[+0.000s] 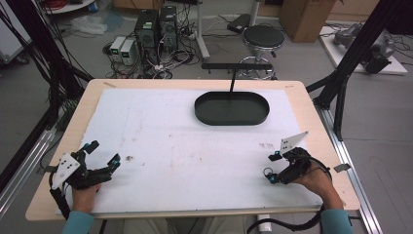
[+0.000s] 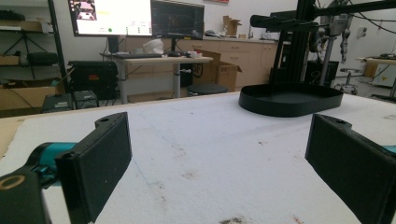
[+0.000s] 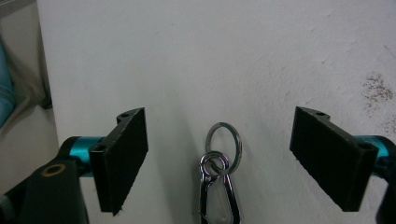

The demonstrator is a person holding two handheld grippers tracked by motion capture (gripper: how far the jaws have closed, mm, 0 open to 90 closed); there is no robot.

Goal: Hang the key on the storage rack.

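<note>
A silver key ring linked to a carabiner clip lies flat on the white mat. My right gripper stands open over it, one black jaw on each side and neither touching it. In the high view the right gripper is near the table's front right, held by a hand. My left gripper rests at the front left, open with nothing between its jaws. In the left gripper view the left gripper points across the mat toward a black oval tray.
The black oval tray sits at the back centre of the mat, with a black stand and crossbar behind it. The mat carries small brown stains. A stool, computers and cables stand on the floor beyond the table.
</note>
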